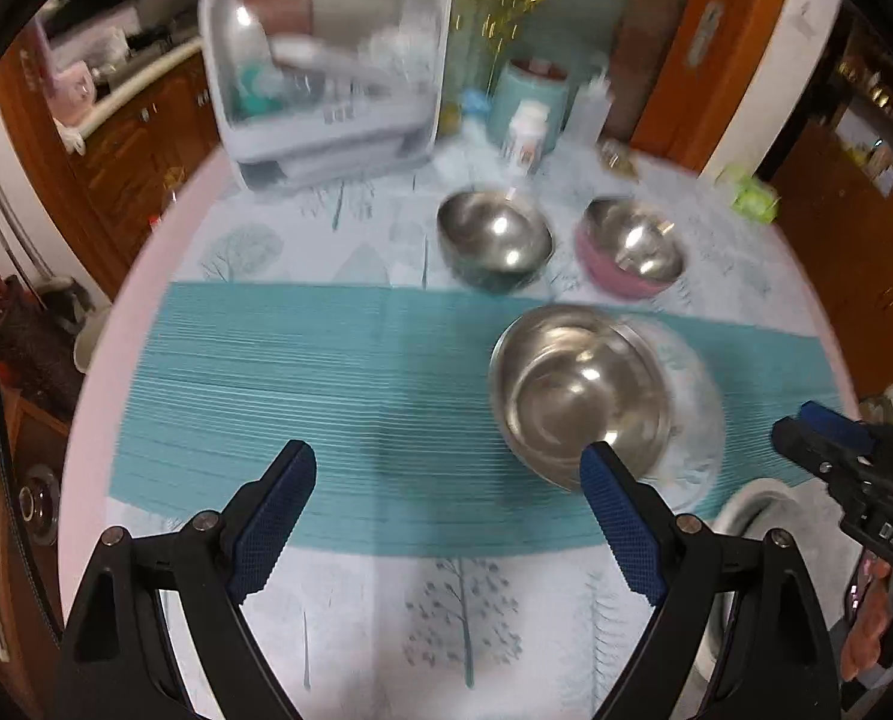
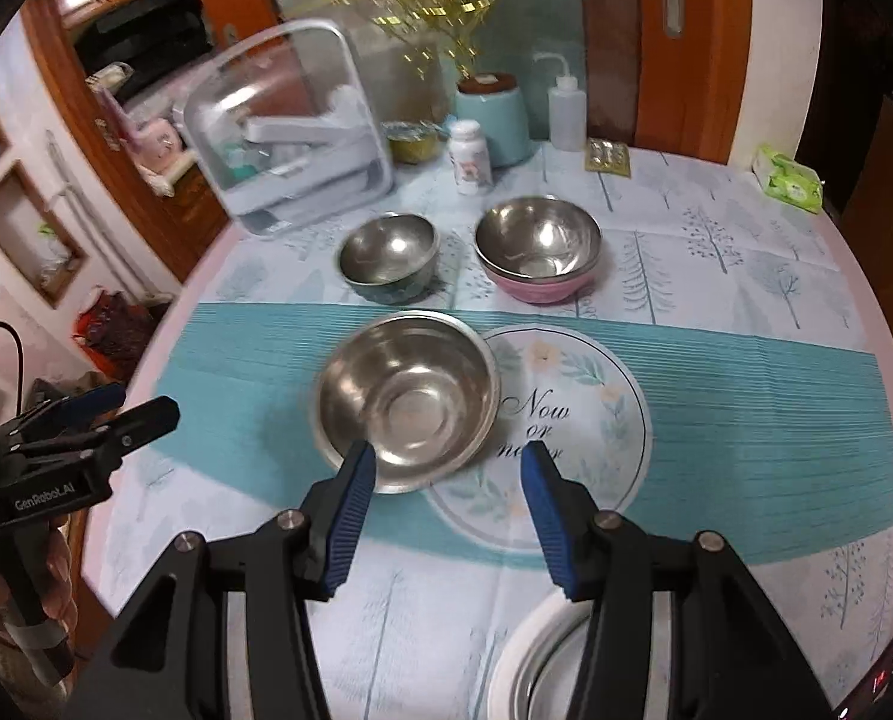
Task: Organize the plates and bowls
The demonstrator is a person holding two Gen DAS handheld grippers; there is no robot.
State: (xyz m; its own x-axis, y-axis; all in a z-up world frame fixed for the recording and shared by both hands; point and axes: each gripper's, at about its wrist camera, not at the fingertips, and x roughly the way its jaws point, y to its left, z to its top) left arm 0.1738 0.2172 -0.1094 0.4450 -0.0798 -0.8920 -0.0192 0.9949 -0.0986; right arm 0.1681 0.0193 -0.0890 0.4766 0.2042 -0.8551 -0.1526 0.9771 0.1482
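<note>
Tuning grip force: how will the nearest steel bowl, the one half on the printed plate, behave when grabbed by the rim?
The steel bowl looks thin and polished, so probably light, stiff and slippery against the pads. It sits partly on the printed plate, so it may rock or skate when nudged. Unlikely to break.

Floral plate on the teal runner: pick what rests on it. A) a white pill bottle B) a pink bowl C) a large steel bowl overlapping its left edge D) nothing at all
C: in the right wrist view the large steel bowl sits over the left edge of the floral plate, while the pink bowl stands apart, farther back on the tablecloth.
</note>
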